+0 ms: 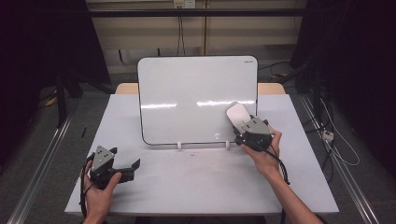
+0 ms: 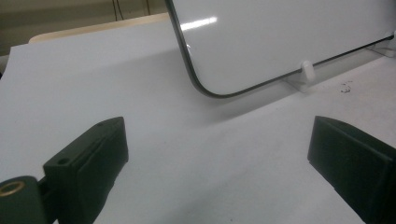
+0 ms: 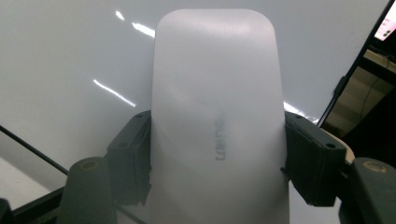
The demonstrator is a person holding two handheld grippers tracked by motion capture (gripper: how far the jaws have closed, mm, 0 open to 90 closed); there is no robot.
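A white whiteboard [image 1: 196, 93] stands upright on two small white feet [image 1: 179, 146] at the middle of the white table [image 1: 196, 184]. My right gripper [image 1: 239, 127] is shut on a white rounded eraser [image 1: 237, 115], which it holds up against the board's lower right part. In the right gripper view the eraser [image 3: 217, 93] sits between both jaws, with the whiteboard [image 3: 70, 46] right behind it. My left gripper [image 1: 135, 167] rests near the table's front left, open with nothing between its fingers. In the left gripper view it faces the whiteboard's [image 2: 280, 37] lower left corner.
A tiny dark mark [image 1: 191, 154] lies on the table in front of the board. Cables [image 1: 336, 140] trail over the floor at the right. Dark stands flank the table on both sides, and metal rails run along the floor.
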